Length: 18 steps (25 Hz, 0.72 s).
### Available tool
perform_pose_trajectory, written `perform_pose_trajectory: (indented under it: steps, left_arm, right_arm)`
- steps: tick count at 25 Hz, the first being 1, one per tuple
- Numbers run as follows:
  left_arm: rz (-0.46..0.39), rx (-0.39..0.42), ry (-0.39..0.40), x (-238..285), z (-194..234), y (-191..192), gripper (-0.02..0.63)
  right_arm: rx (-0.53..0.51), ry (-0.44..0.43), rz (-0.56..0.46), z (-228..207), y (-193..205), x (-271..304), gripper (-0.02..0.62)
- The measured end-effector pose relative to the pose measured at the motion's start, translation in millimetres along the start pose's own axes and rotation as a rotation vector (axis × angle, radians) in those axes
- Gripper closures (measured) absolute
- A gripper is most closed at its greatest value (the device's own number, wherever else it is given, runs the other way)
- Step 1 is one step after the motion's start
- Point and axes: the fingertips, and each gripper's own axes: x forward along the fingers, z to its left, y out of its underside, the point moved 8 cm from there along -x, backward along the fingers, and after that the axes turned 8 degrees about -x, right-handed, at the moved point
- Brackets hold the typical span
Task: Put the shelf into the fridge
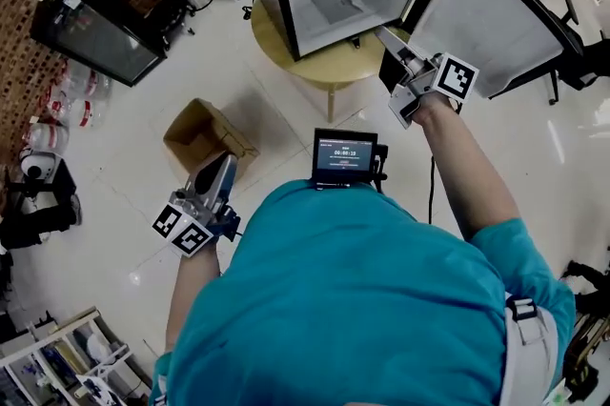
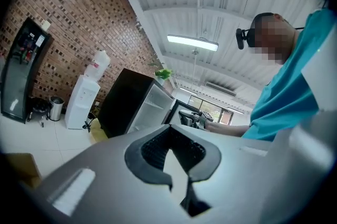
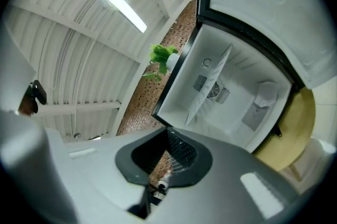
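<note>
Nearest, the left gripper (image 1: 217,171) is held low beside the teal shirt, over a cardboard box (image 1: 195,132) on the floor. Its jaws are closed together and nothing is gripped. A small screen (image 1: 343,154) is seen just ahead of the chest. Farther out, the right gripper (image 1: 391,42) is held up before the open fridge (image 1: 276,4), its jaws likewise pressed together and empty. The fridge is set on a round yellow table (image 1: 324,66), with its door (image 1: 496,23) swung wide. The shelf (image 3: 209,83) is seen inside the fridge compartment, apart from both grippers.
</note>
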Motion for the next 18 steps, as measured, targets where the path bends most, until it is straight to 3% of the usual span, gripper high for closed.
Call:
perform_pose_trajectory:
  steps: [4,8,13,16,18]
  left_arm:
    - [0.036,-0.018,0.021,-55.6,49.2,17.3,0.607]
    - [0.033,-0.009,0.027,-52.8,38.4,53.4,0.607]
    - [-0.002,0.011,0.020,-28.6,-37.2,80.3,0.607]
    - [-0.038,0.028,0.007,-9.2,-122.7,95.1,0.607]
    - [-0.066,0.017,-0.009,1.5,-185.4,85.9,0.607]
  right_arm:
    - [-0.026,-0.009,-0.002,22.5,71.4,9.3,0.594]
    - [-0.100,-0.043,0.005,41.6,74.8,-35.1,0.594]
    - [-0.181,-0.104,0.053,87.0,34.9,-104.2,0.594]
    - [-0.206,-0.139,0.096,128.2,-4.6,-165.1,0.594]
    - [-0.180,-0.094,0.149,161.1,-42.4,-193.9,0.594]
